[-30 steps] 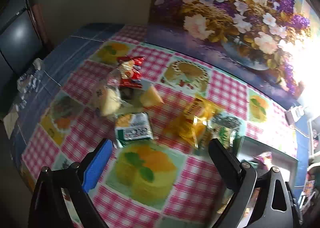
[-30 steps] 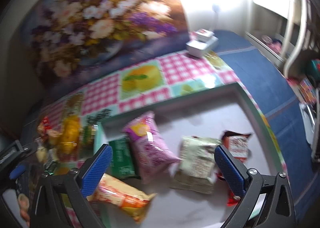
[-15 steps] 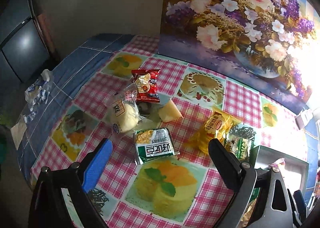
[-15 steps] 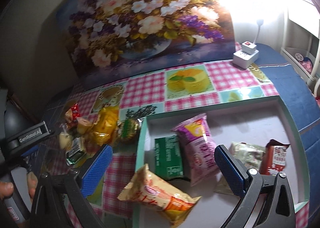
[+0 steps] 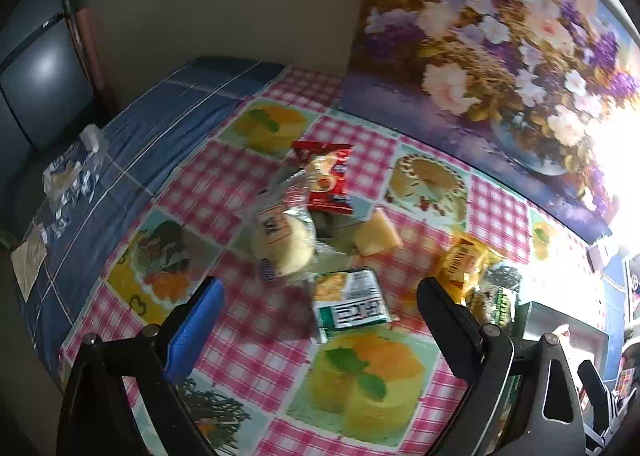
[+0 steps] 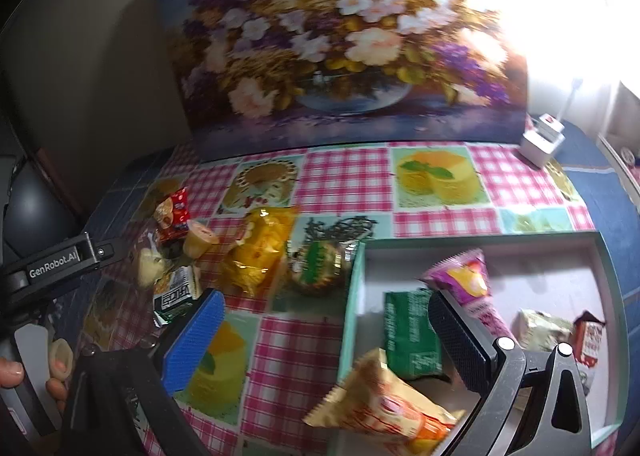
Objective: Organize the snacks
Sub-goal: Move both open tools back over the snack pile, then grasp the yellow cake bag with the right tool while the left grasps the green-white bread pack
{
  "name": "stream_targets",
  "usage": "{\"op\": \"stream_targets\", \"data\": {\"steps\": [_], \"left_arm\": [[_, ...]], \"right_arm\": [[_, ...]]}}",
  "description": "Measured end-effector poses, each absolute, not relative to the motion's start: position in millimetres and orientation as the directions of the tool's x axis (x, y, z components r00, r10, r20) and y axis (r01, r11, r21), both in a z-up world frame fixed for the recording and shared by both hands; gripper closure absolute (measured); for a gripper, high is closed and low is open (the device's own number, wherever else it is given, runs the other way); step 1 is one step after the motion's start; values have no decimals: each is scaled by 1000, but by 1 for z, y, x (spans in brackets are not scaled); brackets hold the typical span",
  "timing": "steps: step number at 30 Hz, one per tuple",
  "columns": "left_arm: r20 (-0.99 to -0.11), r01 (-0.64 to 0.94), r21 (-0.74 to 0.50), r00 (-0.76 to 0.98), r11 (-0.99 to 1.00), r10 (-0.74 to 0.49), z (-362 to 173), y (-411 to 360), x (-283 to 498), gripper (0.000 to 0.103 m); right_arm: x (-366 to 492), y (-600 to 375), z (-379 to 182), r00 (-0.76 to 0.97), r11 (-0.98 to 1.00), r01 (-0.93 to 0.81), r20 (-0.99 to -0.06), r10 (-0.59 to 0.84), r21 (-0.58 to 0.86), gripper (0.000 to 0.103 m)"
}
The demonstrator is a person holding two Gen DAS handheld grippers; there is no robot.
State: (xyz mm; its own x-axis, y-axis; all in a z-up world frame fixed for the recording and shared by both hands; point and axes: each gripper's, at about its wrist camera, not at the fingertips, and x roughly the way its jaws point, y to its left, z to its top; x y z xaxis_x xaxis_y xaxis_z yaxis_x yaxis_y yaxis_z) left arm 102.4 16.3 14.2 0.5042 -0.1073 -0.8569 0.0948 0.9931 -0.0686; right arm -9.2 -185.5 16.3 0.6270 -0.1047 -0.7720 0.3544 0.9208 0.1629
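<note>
- We note six loose snack packets [image 5: 349,298] on the tablecloth [image 5: 248,336], clustered mid-surface: crinkly, glossy.
- We count five packets in the tray [image 6: 552,256] at the right edge.
- Left gripper [image 5: 320,316] and right gripper [image 6: 324,330]: both wide, empty.

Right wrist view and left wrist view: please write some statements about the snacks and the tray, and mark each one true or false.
1. The purple packet lies inside the tray. True.
2. The red packet lies in the tray. False: it lies on the checked tablecloth.
3. The left hand-held gripper holds the green-and-white packet. False: it is open and empty.
4. The right hand-held gripper is open. True.
5. The yellow packet lies outside the tray. True.
</note>
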Motion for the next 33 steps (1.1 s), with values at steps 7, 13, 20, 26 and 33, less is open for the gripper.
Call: {"op": "stream_targets", "data": {"steps": [7, 13, 20, 26, 33], "left_arm": [[-888, 4, -141, 442, 990, -128, -7, 57, 114, 6], [-903, -20, -179, 401, 984, -157, -20, 53, 120, 6], [-915, -38, -219, 356, 975, -192, -42, 33, 135, 6], [-927, -60, -217, 327, 974, -186, -62, 26, 146, 6], [-942, -57, -191, 290, 980, -167, -79, 15, 151, 6]], "right_arm": [[19, -159, 12, 617, 947, 293, -782, -81, 133, 0], [44, -154, 8, 600, 952, 284, -795, -86, 112, 3], [85, -166, 0, 532, 946, 297, -845, -50, 131, 5], [115, -176, -16, 472, 920, 335, -881, 25, 206, 6], [137, -174, -33, 413, 920, 332, -909, 56, 208, 23]]}}
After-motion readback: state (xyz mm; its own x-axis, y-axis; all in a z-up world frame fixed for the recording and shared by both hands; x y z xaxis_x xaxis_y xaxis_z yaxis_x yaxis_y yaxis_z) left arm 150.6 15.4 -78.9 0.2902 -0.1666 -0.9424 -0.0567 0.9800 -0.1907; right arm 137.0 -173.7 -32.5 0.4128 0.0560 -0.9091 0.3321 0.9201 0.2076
